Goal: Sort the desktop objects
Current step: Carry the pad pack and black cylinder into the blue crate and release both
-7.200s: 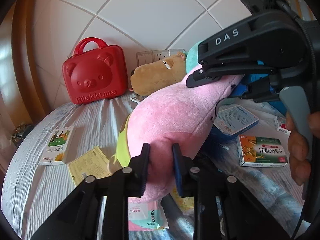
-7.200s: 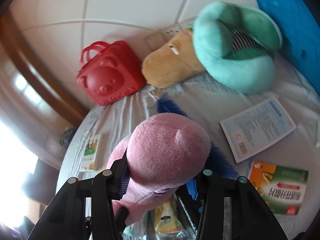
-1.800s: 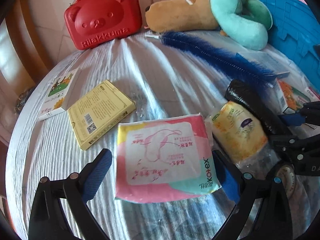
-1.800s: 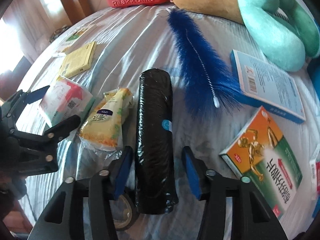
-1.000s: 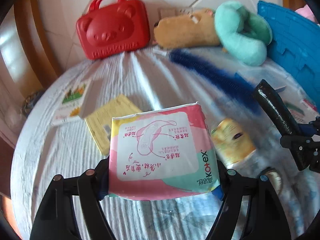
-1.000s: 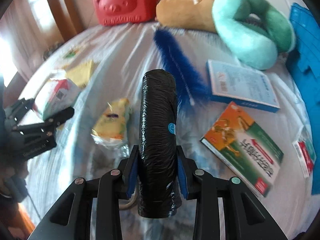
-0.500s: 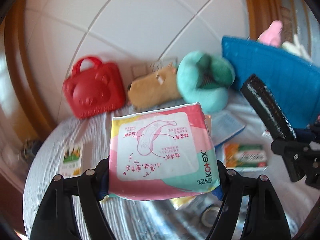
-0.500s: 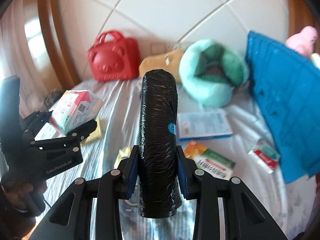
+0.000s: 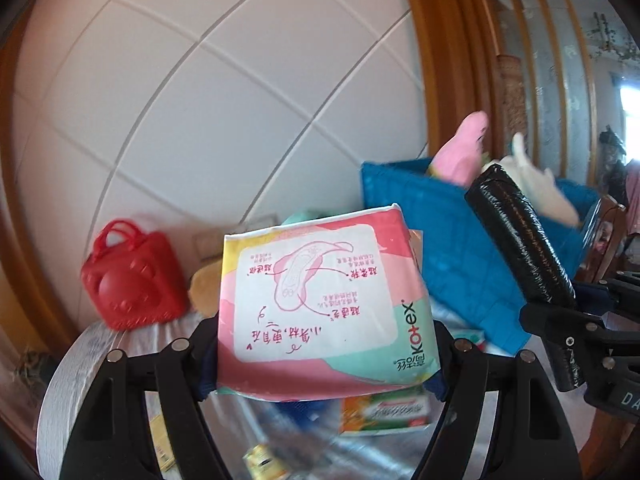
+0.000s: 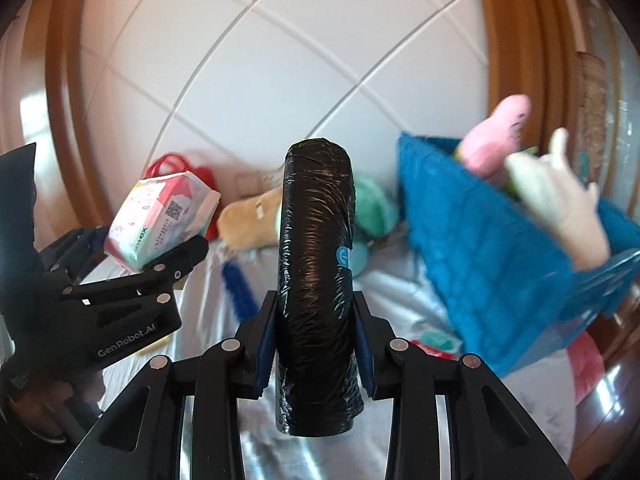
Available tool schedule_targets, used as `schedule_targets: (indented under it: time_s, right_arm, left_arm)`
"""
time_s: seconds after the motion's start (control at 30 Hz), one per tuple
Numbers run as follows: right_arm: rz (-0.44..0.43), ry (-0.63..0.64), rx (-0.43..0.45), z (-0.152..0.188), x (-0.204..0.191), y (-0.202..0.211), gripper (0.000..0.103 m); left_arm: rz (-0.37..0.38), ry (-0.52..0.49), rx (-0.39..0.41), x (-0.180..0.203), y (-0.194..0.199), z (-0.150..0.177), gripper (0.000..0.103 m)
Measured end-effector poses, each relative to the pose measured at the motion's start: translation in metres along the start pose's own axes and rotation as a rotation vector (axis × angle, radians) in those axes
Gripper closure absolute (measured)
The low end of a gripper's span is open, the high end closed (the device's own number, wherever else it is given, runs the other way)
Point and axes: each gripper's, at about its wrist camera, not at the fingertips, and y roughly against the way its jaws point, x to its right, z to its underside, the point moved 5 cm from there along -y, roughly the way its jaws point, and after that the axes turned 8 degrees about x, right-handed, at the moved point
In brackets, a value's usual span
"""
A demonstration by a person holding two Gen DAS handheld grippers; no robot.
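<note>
White-tiled wall behind the blue basket (image 9: pixel 460 240): left tool (image 9: pixel 326 344) clamps the soft, light Kotex pack (image 9: pixel 324 304) at its sides, right tool (image 10: pixel 314 340) clamps the squashy black bag roll (image 10: pixel 316 280) mid-length.

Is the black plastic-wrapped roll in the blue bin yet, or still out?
Out. The black plastic-wrapped roll is clamped in the right gripper, raised left of the blue fabric bin.

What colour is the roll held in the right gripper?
Glossy black roll with a small blue sticker; the right wrist view shows it best.
</note>
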Motion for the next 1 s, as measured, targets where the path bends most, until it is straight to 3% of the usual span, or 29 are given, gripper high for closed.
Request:
schedule_targets:
  time_s: [0.23, 0.5, 0.73, 1.0]
  right_arm:
    - [0.054, -0.014, 0.067, -0.039, 0.093, 0.028, 0.07]
    - [0.143, 0.018, 0.071, -0.084, 0.231, 0.022, 0.07]
    - [0.212, -0.024, 0.0, -0.104, 0.352, -0.008, 0.07]
    - [0.246, -0.056, -0.05, -0.101, 0.425, -0.04, 0.07]
  left_arm:
    - [0.034, -0.011, 0.07, 0.085, -0.031, -0.063, 0.027]
    - [0.074, -0.008, 0.099, 0.2, -0.083, -0.126, 0.027]
    - [0.085, -0.021, 0.067, 0.27, -0.121, -0.144, 0.026]
    - [0.086, -0.012, 0.008, 0.298, -0.144, -0.132, 0.026]
